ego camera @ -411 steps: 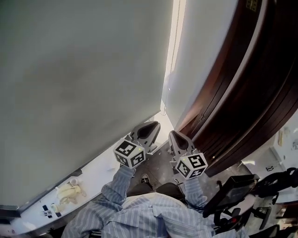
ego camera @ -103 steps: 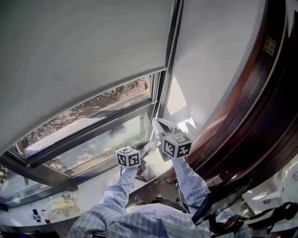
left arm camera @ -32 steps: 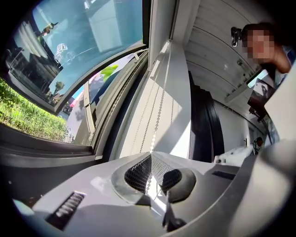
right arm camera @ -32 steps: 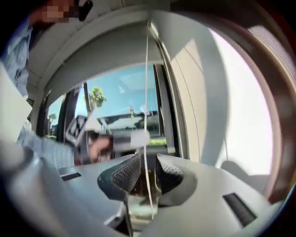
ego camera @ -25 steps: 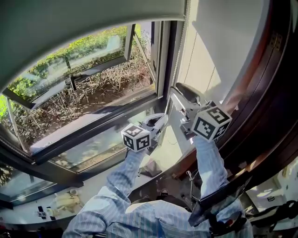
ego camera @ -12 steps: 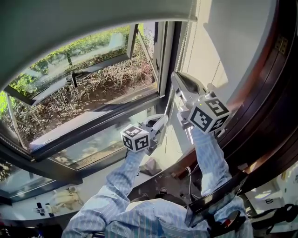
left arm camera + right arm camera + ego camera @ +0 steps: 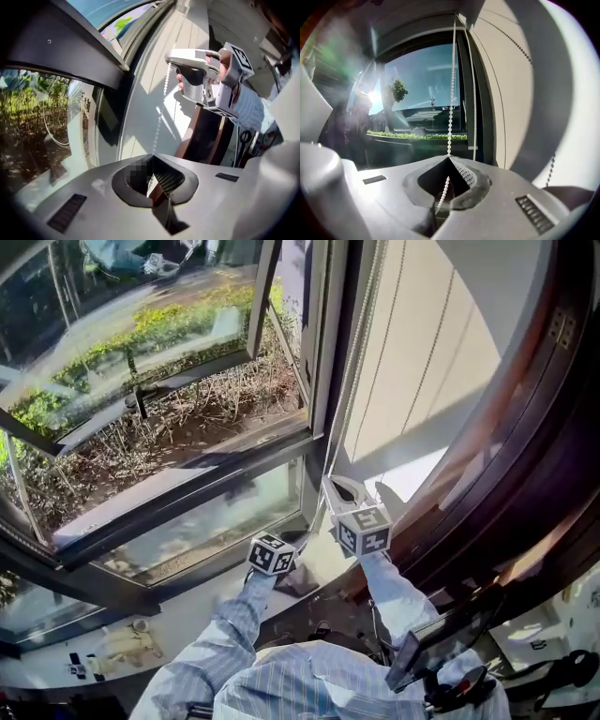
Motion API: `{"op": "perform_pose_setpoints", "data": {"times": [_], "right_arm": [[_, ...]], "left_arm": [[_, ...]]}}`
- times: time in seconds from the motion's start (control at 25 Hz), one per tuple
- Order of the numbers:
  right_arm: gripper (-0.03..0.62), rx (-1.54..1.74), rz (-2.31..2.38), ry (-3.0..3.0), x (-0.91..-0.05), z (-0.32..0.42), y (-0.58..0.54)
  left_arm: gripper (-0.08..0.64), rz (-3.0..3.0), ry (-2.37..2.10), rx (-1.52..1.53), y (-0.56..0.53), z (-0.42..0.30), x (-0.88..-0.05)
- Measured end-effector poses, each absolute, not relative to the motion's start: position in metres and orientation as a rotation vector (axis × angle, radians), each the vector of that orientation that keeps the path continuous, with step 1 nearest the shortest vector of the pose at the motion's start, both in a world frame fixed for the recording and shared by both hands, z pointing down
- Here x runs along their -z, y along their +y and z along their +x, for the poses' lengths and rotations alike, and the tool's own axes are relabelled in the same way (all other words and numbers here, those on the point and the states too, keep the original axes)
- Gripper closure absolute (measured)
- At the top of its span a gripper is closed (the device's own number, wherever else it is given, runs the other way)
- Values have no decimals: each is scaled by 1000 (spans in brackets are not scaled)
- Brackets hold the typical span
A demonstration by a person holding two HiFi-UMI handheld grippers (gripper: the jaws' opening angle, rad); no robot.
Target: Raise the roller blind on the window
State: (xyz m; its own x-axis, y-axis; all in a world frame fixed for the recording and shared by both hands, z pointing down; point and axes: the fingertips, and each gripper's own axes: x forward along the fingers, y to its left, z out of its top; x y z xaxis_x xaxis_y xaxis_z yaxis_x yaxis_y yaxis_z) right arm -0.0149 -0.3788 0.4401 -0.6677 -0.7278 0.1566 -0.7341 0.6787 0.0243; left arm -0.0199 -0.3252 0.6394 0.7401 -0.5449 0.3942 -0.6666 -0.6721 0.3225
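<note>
**Both grippers clenched on the blind's bead chain at the window's lower right corner.**

The left gripper has its jaws pressed together on the bead chain, which leaves their tip and climbs along the pale wall. The right gripper is likewise closed on the chain. There the chain enters at the jaw tip and runs straight up beside the dark window frame. In the head view both grippers sit low by the window, the left one below and to the left of the right one.
</note>
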Motion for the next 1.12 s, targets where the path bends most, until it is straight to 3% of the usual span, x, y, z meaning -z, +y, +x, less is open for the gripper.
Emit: {"op": "perform_pose_setpoints", "data": {"times": [0.16,0.32,0.48,0.68,0.92,1.04,1.12], "right_arm": [[588,-100,1209,-2661,-480,-13,-383],[588,-121,1204,-2653,-481,-14,-391],[588,-126,1189,-2678,-481,-20,-388],[588,-125,1174,-2700,-482,-30,-381],[588,-137,1173,-2700,-491,-33,-370],[588,-141,1175,-2696,-494,-33,-367],[588,-145,1185,-2697,-496,-31,-365]], "left_arm": [[546,2603,-1068,-351,-321,-37,-622],[536,2731,-1283,14,-335,-59,-507],[445,2934,-1222,228,-352,-42,-374],[445,3077,-1159,422,-368,-18,-256],[454,3125,-1132,442,-376,-9,-220],[539,3107,-1077,423,-377,-5,-221],[545,3043,-1010,521,-373,-10,-220]]}}
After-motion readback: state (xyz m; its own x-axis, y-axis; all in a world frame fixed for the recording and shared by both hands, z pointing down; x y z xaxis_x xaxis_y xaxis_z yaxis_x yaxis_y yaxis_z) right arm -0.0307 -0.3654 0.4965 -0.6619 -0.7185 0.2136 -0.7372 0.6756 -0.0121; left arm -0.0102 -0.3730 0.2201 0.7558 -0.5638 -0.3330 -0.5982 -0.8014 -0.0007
